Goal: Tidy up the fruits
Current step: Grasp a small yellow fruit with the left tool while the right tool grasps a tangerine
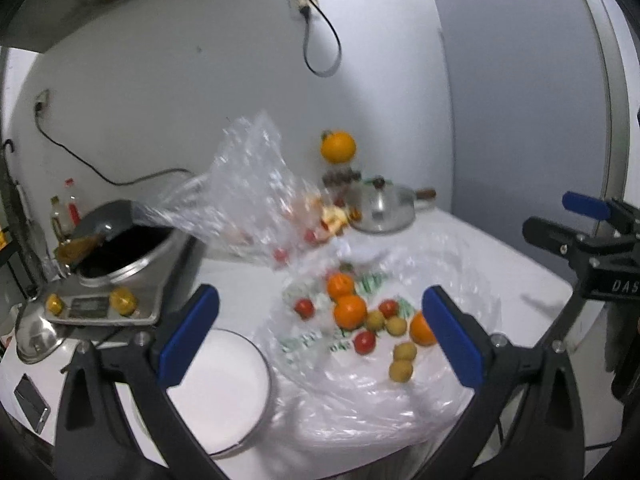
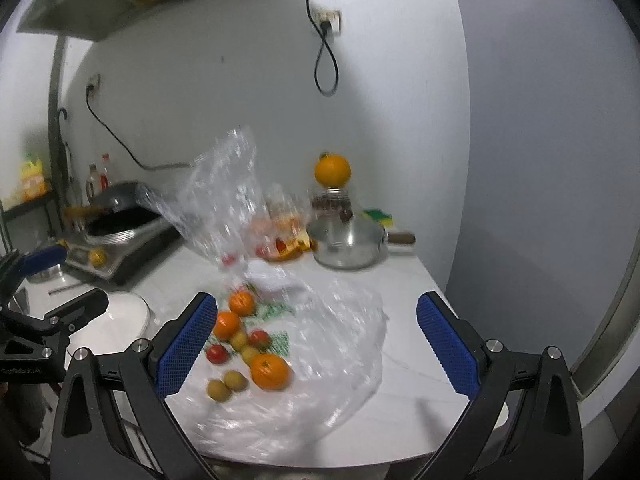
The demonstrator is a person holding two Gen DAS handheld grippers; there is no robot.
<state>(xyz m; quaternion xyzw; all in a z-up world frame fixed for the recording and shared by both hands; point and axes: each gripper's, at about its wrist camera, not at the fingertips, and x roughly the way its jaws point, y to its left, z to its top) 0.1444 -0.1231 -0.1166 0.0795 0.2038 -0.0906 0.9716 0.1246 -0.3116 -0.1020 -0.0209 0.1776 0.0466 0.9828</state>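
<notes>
White walls and a pale door close off the far side of your white desk (image 1: 500, 272), with cables hanging from wall sockets.

Your fruits lie loose on a crumpled clear plastic bag (image 1: 360, 376) near the desk's front edge: three oranges (image 1: 350, 311), a few red tomatoes (image 1: 365, 342) and several small yellow fruits (image 1: 401, 370), all clustered and partly touching. They look blurred, so finer detail is lost. A second clear bag (image 1: 256, 184) stands raised behind them, toward the back, with more red and orange pieces seen dimly through it.

An empty white round bowl (image 1: 224, 384) sits at the front left corner, just beside the flat bag. A steel pot (image 2: 348, 242) with its lid rests at the back edge, and one orange (image 2: 332, 169) is perched on a jar behind it. A cooker with a dark pan (image 1: 120, 240) takes up the left side.

Your left gripper (image 1: 320, 332) has its fingers spread wide and grips nothing; they frame the fruit pile. Your right gripper (image 2: 316, 340) is likewise wide apart and empty, over the flat bag. The desk's right side is bare up to its edge.
</notes>
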